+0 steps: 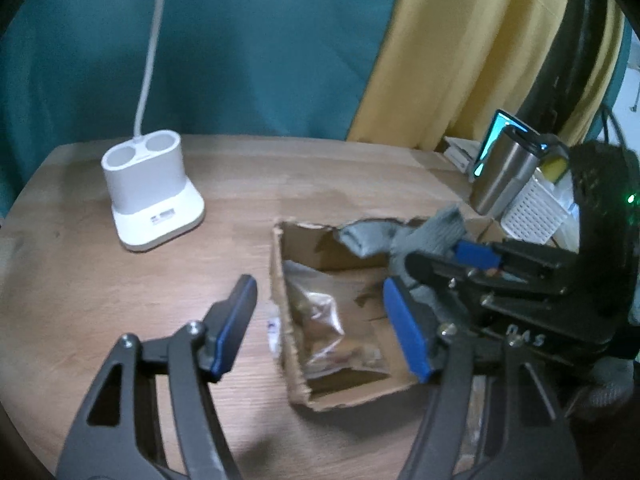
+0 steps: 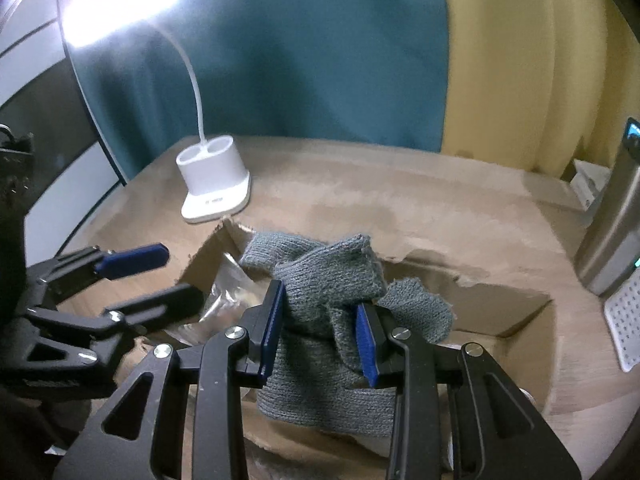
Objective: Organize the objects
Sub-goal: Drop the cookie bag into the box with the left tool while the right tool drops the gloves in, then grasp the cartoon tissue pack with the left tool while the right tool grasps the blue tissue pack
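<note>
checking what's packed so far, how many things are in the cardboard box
2. A clear plastic packet lies on the floor of the cardboard box, toward its left side. A grey knitted cloth hangs over the box, pinched in the right tool. More may lie hidden under the cloth.

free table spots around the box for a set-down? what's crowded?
Bare wood between the white lamp base and the cardboard box, and behind the box toward the curtains. Crowded on the steel tumbler side, with the perforated white basket beside it. The box already holds a plastic packet; right gripper, shut on the grey knit cloth, hangs above.
</note>
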{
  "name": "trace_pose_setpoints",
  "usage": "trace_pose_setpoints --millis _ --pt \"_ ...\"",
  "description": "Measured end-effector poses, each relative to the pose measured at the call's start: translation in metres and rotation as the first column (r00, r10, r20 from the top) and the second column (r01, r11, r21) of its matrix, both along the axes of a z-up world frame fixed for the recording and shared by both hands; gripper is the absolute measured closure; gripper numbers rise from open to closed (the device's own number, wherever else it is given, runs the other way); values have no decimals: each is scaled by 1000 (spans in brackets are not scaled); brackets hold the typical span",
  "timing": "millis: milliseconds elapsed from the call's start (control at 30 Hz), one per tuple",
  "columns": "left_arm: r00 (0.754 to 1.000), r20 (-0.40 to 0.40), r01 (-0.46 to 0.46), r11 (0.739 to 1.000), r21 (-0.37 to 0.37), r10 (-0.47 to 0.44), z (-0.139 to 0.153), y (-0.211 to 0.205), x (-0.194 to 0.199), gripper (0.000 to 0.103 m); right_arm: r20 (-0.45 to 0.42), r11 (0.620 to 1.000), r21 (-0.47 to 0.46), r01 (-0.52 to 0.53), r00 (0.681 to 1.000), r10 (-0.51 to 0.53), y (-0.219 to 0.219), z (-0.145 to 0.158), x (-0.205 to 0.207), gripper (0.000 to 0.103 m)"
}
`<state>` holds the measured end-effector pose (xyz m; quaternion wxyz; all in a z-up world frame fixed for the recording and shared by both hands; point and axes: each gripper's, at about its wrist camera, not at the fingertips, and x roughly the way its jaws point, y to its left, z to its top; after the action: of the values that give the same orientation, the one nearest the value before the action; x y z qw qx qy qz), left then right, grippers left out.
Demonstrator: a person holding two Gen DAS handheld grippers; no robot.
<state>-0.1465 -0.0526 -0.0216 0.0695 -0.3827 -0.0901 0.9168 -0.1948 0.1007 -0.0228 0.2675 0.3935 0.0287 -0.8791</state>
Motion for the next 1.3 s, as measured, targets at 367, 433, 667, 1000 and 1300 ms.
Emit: trace_pose_setpoints --millis 367,433,667,1000,1300 --pt "999 2 -50 999 18 50 -9 -18 10 35 98 996 79 29 994 -36 -16 -31 -7 65" --pt "998 2 -57 998 21 57 -9 -20 13 35 105 996 80 37 993 -45 -16 -30 -7 61" --pt "998 -19 -64 998 20 64 -3 -18 28 27 54 996 70 54 997 -58 -6 -12 7 32" --pt "998 -55 -35 999 4 36 11 10 56 25 -44 993 56 101 994 -98 27 26 51 32" --pt "998 -65 -3 1000 -9 3 17 37 85 25 -91 987 38 153 985 -149 62 37 92 32"
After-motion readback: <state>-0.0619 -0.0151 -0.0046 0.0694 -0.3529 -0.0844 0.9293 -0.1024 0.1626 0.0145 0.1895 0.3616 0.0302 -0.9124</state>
